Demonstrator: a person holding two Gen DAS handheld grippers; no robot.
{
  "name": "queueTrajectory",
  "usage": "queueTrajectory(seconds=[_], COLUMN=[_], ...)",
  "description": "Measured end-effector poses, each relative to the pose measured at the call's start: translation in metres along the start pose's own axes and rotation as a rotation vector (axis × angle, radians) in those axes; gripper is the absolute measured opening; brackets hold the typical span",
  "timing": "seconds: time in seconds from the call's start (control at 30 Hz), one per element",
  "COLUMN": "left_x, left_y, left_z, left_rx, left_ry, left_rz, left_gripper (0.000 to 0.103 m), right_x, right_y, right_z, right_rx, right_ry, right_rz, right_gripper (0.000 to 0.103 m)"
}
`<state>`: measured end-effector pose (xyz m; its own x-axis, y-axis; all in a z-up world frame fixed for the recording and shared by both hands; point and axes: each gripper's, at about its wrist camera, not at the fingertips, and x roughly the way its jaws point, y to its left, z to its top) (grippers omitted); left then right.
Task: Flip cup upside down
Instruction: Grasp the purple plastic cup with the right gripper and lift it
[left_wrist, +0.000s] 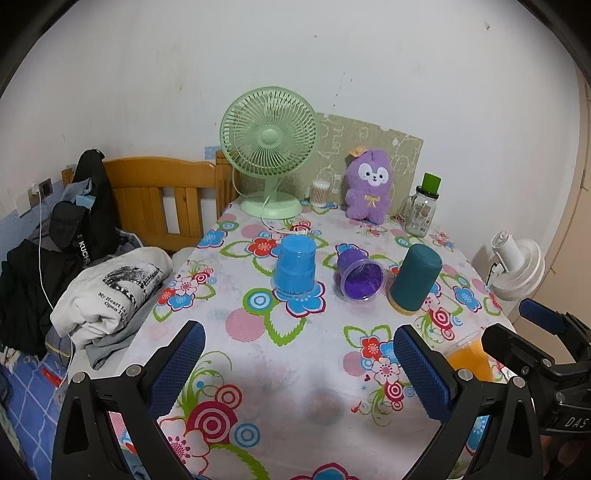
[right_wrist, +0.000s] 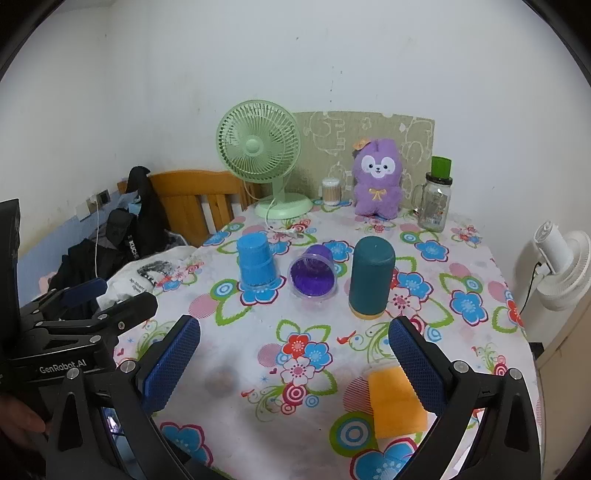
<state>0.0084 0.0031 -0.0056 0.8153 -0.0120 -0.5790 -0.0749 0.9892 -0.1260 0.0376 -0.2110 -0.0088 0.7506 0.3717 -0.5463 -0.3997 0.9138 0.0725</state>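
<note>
Desk (right_wrist: 480, 258) under a floral cloth carries a row of three mid-surface. Tall dark-teal cylindrical cup (right_wrist: 370, 277) and blue plastic cup (right_wrist: 255, 263) already stand mouth-down; I read those as done. Small translucent purple plastic cup (right_wrist: 314, 273) lies on its side between them, mouth toward me, probably my target. Orange cup (right_wrist: 397, 400) sits inverted near my right gripper (right_wrist: 293, 363). Left gripper (left_wrist: 297, 369) and right gripper are both spread, holding nothing, well short of the row.
</note>
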Motion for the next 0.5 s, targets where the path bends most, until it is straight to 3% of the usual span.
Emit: queueTrajectory(seconds=[0.23, 0.5], left_x=[0.03, 0.074], left_y=[0.006, 0.008], left_z=[0.001, 0.014], left_rx=[-0.001, 0.021], left_ry=[0.045, 0.087], left_rz=[-0.006, -0.009], left_gripper=[0.103, 0.103], right_x=[0.029, 0.075], right_y=[-0.005, -0.016], right_z=[0.005, 0.034], right_rx=[-0.006, -0.05], right_ry=[0.05, 0.098], right_rz=[-0.004, -0.033], right_gripper=[0.103, 0.103])
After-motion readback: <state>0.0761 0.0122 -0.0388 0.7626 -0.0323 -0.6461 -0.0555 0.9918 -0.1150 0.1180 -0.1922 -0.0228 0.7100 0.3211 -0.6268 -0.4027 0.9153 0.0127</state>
